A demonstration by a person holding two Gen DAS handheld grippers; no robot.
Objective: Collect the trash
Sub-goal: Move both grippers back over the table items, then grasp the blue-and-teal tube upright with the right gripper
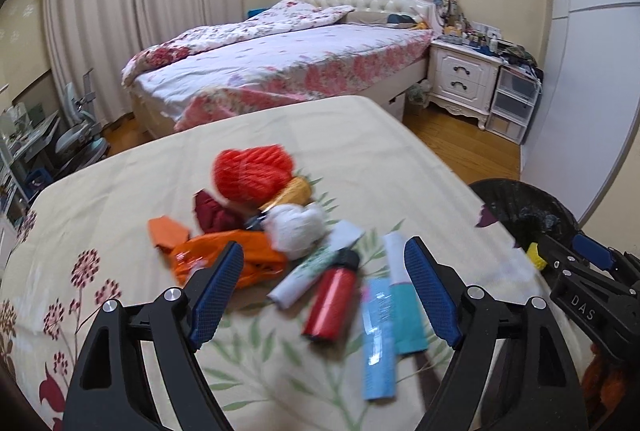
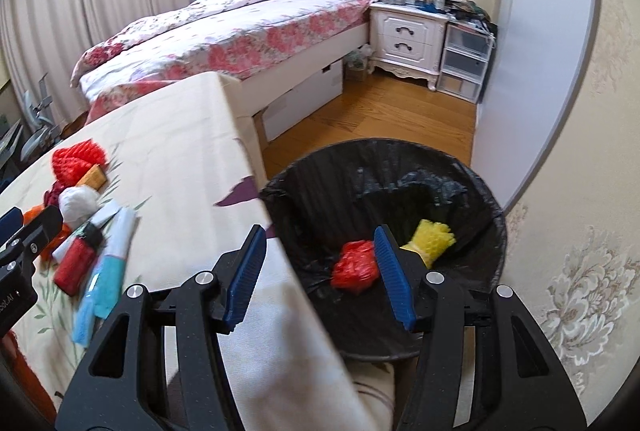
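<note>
free: bin mouth open | obstacle: table edge beside it

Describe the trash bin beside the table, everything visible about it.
The trash bin is round, lined with a crinkled glossy black plastic bag folded over its rim. It stands upright on the wooden floor, close against the cloth-covered table. Inside lie a crumpled red wrapper and a yellow mesh piece; the rest is dark liner.

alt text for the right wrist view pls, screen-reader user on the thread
The right tongs hang open and empty over the edge of a black-lined trash bin that already holds a red wrapper and a yellow foam net. To the left, a cloth-covered table carries more litter, including a red can. A bed stands behind.
</note>
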